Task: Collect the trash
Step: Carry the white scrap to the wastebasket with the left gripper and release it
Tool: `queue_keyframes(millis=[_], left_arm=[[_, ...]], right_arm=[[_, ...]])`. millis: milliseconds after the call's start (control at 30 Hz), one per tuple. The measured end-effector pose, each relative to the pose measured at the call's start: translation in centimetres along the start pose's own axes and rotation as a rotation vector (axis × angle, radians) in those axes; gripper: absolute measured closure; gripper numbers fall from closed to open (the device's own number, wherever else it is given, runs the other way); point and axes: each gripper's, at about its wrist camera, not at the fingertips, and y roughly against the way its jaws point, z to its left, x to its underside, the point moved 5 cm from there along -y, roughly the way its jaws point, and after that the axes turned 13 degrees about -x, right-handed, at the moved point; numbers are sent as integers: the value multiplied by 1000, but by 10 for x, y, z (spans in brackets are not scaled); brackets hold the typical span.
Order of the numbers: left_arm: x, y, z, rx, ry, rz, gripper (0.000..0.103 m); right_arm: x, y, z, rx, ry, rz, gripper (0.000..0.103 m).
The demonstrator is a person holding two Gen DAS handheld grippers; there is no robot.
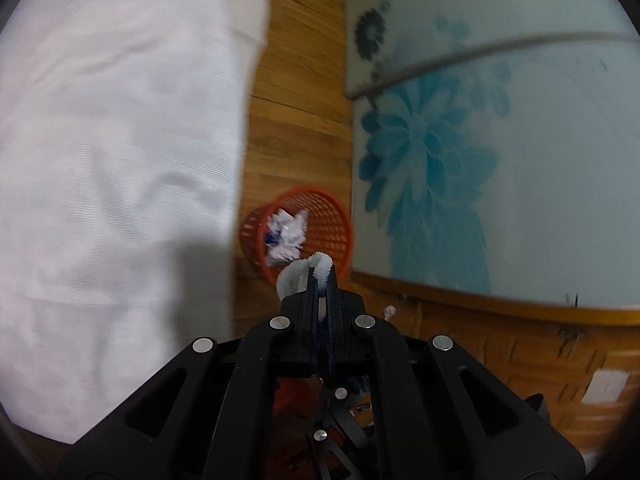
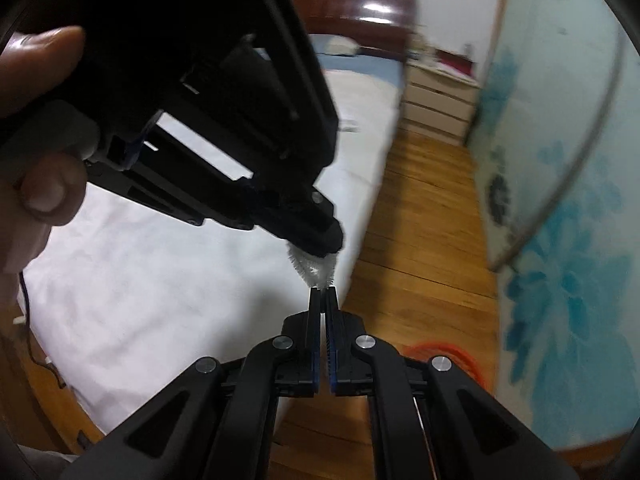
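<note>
My left gripper (image 1: 320, 282) is shut on a white fuzzy scrap (image 1: 304, 270) that loops out past its tips. Just beyond it on the wooden floor stands an orange mesh wastebasket (image 1: 320, 208) holding crumpled white paper (image 1: 286, 232). In the right wrist view the left gripper (image 2: 320, 246) hangs above the bed's edge, held by a person's hand (image 2: 44, 196), with the fuzzy scrap (image 2: 310, 266) sticking out of it. My right gripper (image 2: 323, 292) sits right below that scrap, shut, with nothing between its fingers. Part of the basket's orange rim (image 2: 452, 354) shows behind the right gripper.
A bed with a white sheet (image 1: 112, 160) (image 2: 160, 260) fills the left. A strip of wooden floor (image 2: 420, 240) runs between it and a sliding door with blue flowers (image 1: 500, 160) (image 2: 568, 280). A drawer unit (image 2: 436, 100) and dark headboard (image 2: 360, 12) stand far back.
</note>
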Motion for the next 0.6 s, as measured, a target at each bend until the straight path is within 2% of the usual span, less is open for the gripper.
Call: queue_keyframes(millis=[333,467,600], left_arm=[[28,-60,-127,-12,-185,63,100],[34,-86,-155,-32,-227,85,100],[36,-105,-168,-51,-246,99,100]], right_arm=[[66,75,-97,122,-152,-22,99],[93,93,-131,153,-201,-21,99],[116,94,-159,172,-240,-12,98]])
